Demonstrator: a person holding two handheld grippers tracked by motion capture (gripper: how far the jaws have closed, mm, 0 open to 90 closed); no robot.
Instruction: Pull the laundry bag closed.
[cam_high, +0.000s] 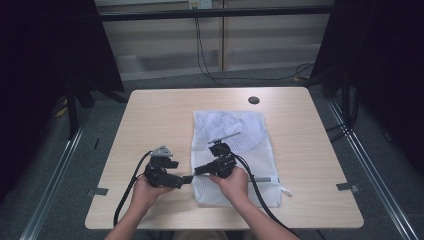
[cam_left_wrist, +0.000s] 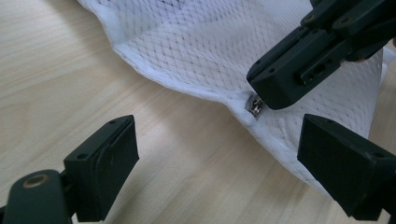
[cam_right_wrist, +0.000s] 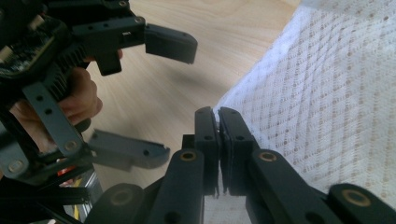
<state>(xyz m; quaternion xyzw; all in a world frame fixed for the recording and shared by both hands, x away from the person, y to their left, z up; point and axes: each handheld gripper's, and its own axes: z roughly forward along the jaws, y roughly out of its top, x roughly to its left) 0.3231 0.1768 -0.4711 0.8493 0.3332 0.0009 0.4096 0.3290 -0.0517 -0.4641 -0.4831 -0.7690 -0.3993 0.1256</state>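
A soft, light white mesh bag (cam_high: 235, 150) lies on the table (cam_high: 150, 115); the right gripper (cam_right_wrist: 218, 122) pinches its zipper edge, perhaps the pull, the best handhold, while the left gripper (cam_left_wrist: 219, 154) gapes beside it.

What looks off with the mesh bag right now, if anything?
Nothing is damaged or spilled. The white mesh bag lies slightly rumpled at its far end. The right gripper is shut on the bag's edge by the zipper pull; the left gripper is open beside it.
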